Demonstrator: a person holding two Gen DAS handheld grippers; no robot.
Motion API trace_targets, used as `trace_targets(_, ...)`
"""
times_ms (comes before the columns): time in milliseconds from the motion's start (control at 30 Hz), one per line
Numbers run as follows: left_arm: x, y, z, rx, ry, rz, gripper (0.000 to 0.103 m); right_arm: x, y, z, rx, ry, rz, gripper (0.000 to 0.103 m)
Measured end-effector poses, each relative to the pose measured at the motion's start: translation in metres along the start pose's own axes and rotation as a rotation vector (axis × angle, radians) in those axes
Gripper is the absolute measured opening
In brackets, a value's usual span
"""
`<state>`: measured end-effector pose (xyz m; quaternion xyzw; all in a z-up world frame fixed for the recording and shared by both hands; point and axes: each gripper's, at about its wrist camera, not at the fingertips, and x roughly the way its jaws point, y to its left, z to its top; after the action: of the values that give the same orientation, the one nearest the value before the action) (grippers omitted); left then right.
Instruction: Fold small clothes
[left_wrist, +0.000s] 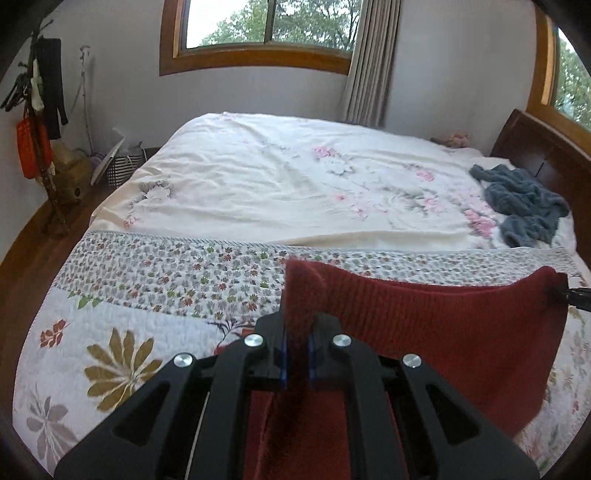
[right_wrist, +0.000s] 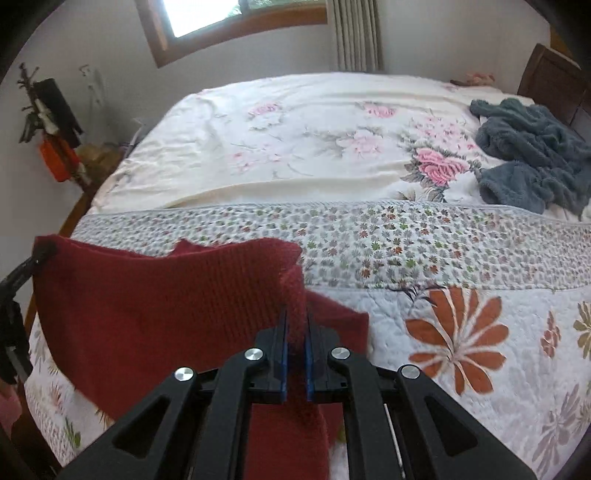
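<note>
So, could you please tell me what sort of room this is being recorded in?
Most likely a home bedroom: a large bed with floral covers fills the view, a wooden headboard stands at one end, and a curtain hangs by the window.

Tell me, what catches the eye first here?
A red knit held up over the quilt, one corner clamped in the left gripper, the other in the right gripper. Beyond, a blue fleece lies crumpled by the headboard.
</note>
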<state>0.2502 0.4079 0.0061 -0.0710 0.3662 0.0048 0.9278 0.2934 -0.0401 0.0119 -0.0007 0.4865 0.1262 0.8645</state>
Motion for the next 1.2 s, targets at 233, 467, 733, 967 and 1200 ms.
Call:
trace_targets(233, 0.073, 0.006, -0.01, 0.013, 0.107, 0.019, 0.005, 0.072, -0.005, 0.014, 0.036, 0.087, -0.036, 0.006)
trace_targets(467, 0.127, 0.019, -0.029, 0.023, 0.186, 0.056, 0.006, 0.117, -0.01, 0.008, 0.031, 0.144, -0.066, 0.006)
trace_targets(733, 0.16, 0.03, -0.043, -0.003, 0.278, 0.1, 0.02, 0.153, -0.021, -0.007, 0.066, 0.201, -0.082, 0.01)
trace_targets(967, 0.126, 0.065, -0.03, -0.18, 0.217, 0.057, 0.027, 0.121, -0.043, -0.015, 0.129, 0.19, -0.035, 0.026)
trace_targets(1200, 0.052, 0.063, -0.034, -0.154, 0.13, 0.023, 0.025, 0.062, -0.05, -0.06, 0.124, 0.248, 0.087, 0.036)
